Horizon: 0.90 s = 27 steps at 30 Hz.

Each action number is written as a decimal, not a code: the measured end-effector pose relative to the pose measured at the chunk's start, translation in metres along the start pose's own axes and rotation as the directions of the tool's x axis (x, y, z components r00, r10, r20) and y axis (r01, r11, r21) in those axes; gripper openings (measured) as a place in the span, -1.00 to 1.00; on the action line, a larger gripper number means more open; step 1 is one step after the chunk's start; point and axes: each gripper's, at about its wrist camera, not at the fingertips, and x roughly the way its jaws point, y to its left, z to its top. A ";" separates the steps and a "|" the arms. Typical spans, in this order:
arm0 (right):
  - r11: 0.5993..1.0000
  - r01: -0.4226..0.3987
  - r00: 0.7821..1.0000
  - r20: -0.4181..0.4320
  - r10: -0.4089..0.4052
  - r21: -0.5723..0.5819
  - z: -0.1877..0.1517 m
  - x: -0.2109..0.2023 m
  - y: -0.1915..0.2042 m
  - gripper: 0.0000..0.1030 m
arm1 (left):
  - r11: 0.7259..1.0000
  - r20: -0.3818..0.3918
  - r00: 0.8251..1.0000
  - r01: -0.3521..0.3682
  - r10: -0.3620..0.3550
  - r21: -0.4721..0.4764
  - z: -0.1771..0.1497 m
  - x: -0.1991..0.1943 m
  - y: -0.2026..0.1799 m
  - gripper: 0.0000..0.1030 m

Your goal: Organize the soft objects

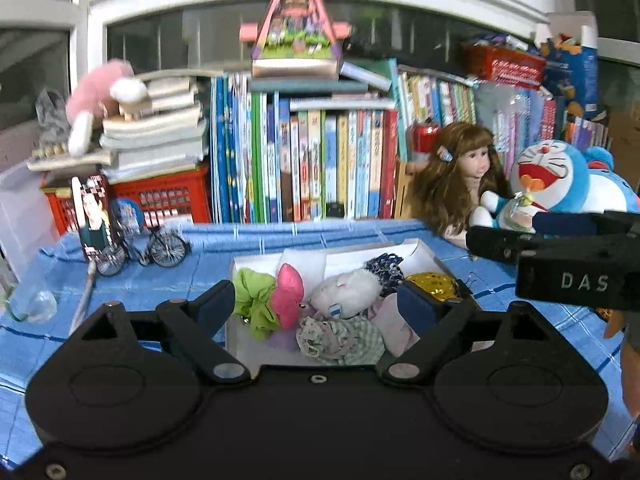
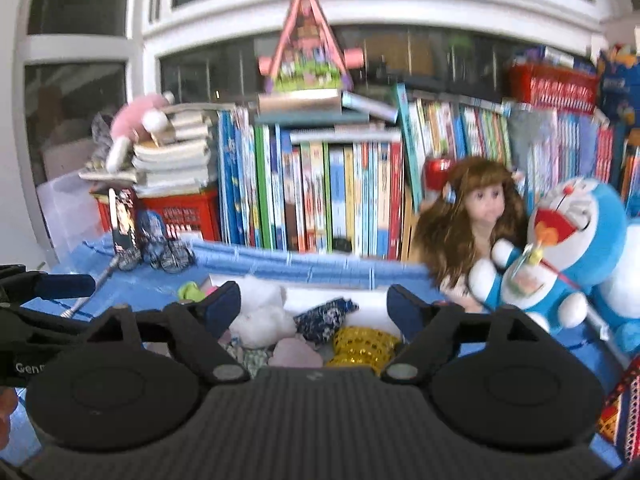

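A shallow white box lies on the blue cloth and holds several soft pieces: a green scrunchie, a pink one, a white fluffy toy, a checked scrunchie, a dark patterned one and a gold sequin piece. My left gripper hangs open above the box with nothing between its fingers. My right gripper is open too, over the white fluffy toy, the dark piece and the gold piece. Its side shows at the right of the left wrist view.
Behind the box stand rows of books, red baskets, a doll and a blue-and-white plush cat. A small model bicycle and a photo card sit at the left on the blue cloth.
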 end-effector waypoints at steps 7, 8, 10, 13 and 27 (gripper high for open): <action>0.999 0.014 0.990 0.140 -0.008 -0.043 -0.026 -0.057 0.020 0.74 | 0.999 0.121 0.993 -0.010 0.006 0.036 -0.035 -0.058 -0.013 0.85; 0.998 0.018 0.988 0.153 -0.009 -0.054 -0.031 -0.063 0.023 0.74 | 0.999 0.129 0.992 -0.014 0.009 0.038 -0.043 -0.065 -0.016 0.86; 0.996 0.029 0.983 0.182 -0.014 -0.081 -0.042 -0.076 0.031 0.75 | 0.999 0.127 0.992 -0.015 0.010 0.043 -0.057 -0.075 -0.020 0.87; 0.994 0.040 0.980 0.198 -0.019 -0.105 -0.062 -0.091 0.041 0.76 | 0.999 0.097 0.995 -0.013 0.010 0.032 -0.079 -0.085 -0.024 0.87; 0.979 0.124 0.986 0.126 -0.104 -0.159 -0.140 -0.111 0.057 0.56 | 0.998 -0.076 0.995 -0.060 0.058 -0.027 -0.159 -0.080 -0.021 0.80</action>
